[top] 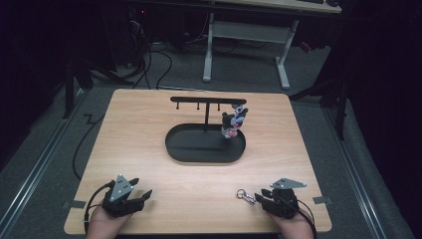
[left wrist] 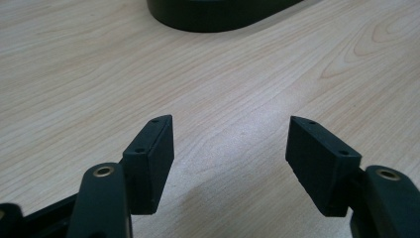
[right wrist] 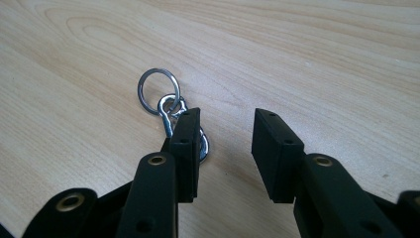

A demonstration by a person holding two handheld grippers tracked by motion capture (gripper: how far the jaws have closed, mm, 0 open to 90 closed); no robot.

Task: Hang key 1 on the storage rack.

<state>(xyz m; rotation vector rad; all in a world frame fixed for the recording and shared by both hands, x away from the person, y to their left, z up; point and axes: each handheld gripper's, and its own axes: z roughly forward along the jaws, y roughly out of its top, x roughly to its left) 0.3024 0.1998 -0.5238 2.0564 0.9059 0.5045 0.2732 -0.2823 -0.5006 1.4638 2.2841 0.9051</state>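
A silver key ring with a clasp (right wrist: 158, 92) lies flat on the wooden table (top: 149, 129), just outside and partly under the left jaw of my right gripper (right wrist: 227, 134). That gripper's jaws stand apart with bare wood between them. In the high view the key ring (top: 245, 195) sits just left of my right gripper (top: 259, 197) near the front edge. My left gripper (top: 142, 196) rests at the front left. Its jaws (left wrist: 230, 144) are wide open and hold nothing. A black stand with an oval base (top: 205, 144) and hook bar (top: 208, 100) carries a dangling keychain charm (top: 234, 123).
The stand's dark base (left wrist: 218, 12) shows at the top of the left gripper view, well beyond the jaws. Bare wood lies between the grippers and the stand. Past the table's far edge stand a white desk frame (top: 246, 45) and floor cables.
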